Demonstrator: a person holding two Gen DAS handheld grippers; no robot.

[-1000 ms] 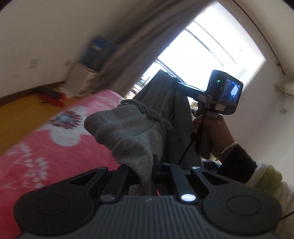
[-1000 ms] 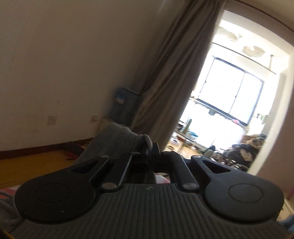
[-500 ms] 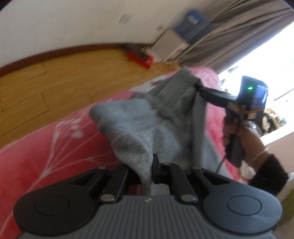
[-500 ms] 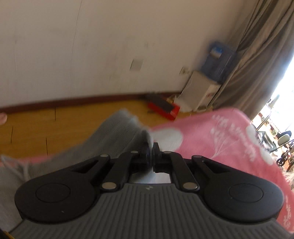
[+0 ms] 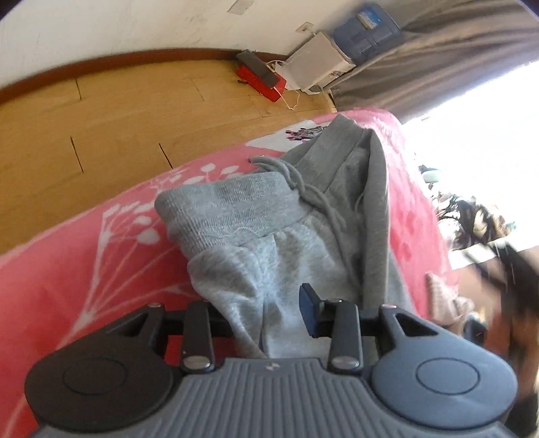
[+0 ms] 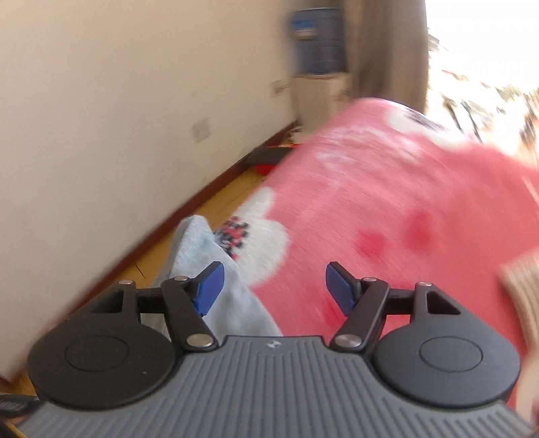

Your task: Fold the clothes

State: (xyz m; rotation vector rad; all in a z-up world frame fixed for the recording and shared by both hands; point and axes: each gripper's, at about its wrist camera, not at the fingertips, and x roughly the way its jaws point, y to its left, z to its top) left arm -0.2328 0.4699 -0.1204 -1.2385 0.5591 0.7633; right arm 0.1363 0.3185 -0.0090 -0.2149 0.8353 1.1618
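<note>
Grey sweatpants (image 5: 269, 236) with a drawstring lie bunched on a pink flowered bed cover (image 5: 84, 262). My left gripper (image 5: 266, 306) is open; the cloth lies loose between its spread fingers, the right pad (image 5: 308, 308) showing and the left one hidden by fabric. In the right wrist view, my right gripper (image 6: 273, 286) is open and holds nothing. A corner of the sweatpants (image 6: 215, 269) lies by its left pad (image 6: 210, 286), over the bed cover (image 6: 387, 209). This view is blurred.
A wooden floor (image 5: 118, 111) runs beside the bed to a white wall. A red and black object (image 5: 261, 75), a white cabinet (image 5: 316, 64) with a blue jug (image 5: 367, 27) and a grey curtain (image 5: 438, 67) stand at the far corner.
Both grippers have lowered the sweatpants from the air onto the bed and opened. The right gripper has swung away from the garment and is still moving.
</note>
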